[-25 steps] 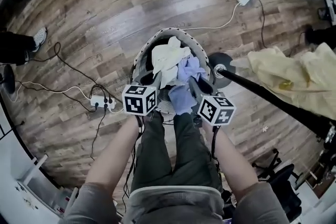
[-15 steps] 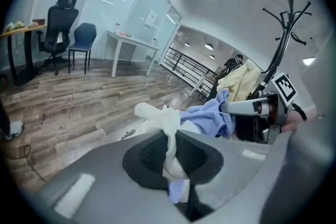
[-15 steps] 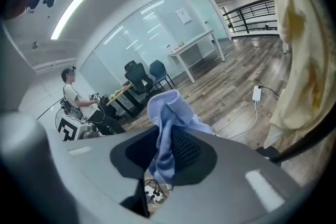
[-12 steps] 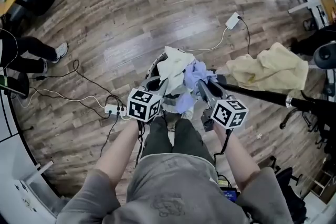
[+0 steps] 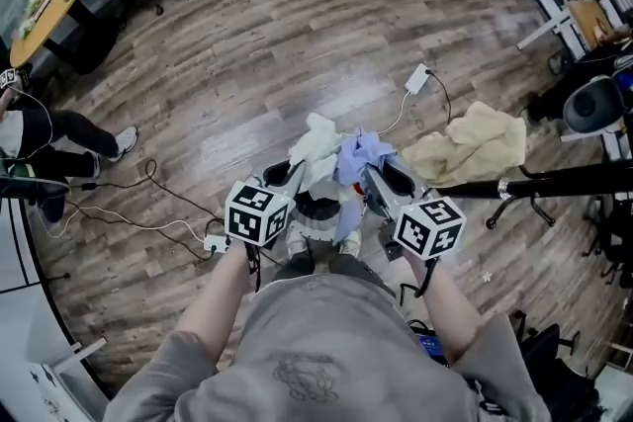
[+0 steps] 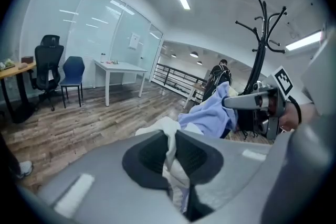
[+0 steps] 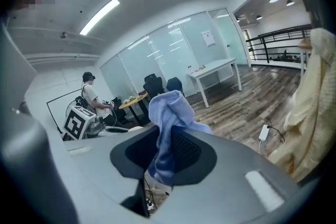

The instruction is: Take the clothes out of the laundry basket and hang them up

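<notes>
My left gripper (image 5: 297, 173) is shut on a cream-white cloth (image 5: 316, 143), pinched between its dark pads (image 6: 195, 153). A light blue cloth (image 5: 364, 153) is clamped in my right gripper (image 5: 374, 177), and a bunch of it sticks up above the jaws (image 7: 169, 107). Both grippers are held side by side, high above the laundry basket (image 5: 318, 211), with the two cloths touching. The basket is mostly hidden under them. A pale yellow garment (image 5: 477, 143) hangs on the black coat-stand bar (image 5: 564, 180) to the right. The coat stand's hooks (image 6: 262, 23) show in the left gripper view.
White power adapters (image 5: 417, 78) and cables (image 5: 148, 212) lie on the wood floor. A white table (image 6: 118, 68), office chairs (image 6: 48, 63) and a person (image 7: 90, 96) stand further off. Another person's legs (image 5: 59, 138) are at the left edge. A round stand base (image 5: 591, 104) is at the right.
Both grippers have risen well above the basket, carrying the white and blue cloths up. The head view has lifted too, and more of the room shows.
</notes>
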Motion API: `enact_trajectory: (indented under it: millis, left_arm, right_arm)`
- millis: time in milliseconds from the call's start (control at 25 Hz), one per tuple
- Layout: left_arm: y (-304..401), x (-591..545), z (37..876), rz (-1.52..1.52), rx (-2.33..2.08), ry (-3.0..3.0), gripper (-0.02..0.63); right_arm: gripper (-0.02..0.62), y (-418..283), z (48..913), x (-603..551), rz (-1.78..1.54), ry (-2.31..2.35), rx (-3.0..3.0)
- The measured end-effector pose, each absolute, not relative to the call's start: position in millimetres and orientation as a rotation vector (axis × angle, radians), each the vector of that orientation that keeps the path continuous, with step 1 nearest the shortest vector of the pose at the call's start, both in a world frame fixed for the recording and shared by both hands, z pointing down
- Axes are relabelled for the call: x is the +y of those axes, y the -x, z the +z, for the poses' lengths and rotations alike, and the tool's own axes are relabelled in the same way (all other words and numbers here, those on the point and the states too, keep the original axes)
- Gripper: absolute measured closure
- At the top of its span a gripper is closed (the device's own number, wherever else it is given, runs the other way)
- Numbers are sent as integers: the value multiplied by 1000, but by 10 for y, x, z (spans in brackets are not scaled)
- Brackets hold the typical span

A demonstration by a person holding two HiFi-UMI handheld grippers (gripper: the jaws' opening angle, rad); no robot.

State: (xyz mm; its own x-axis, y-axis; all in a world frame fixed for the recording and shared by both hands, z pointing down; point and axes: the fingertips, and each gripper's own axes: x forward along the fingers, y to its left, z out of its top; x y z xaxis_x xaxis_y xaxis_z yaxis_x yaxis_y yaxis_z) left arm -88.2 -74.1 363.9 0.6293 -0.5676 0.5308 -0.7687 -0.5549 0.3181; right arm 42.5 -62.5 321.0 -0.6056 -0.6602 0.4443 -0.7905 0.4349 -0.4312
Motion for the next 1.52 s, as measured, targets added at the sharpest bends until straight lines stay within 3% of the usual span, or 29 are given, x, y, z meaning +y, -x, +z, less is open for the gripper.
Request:
enact_trajectory:
  millis: [640, 1040, 1520]
  left_arm:
    - [810, -797, 2259, 314, -1086, -2534, 574]
    - [743, -646, 1984, 289, -1068, -2602, 574]
    - [-394, -618, 1261, 200, -759, -2886, 574]
  right_arm:
    - [501, -534, 1846, -596, 776, -1282, -2774]
    - [500, -593, 1677, -314, 662, -1342, -2762]
    - [502, -1630, 947, 115, 415, -1768, -2699]
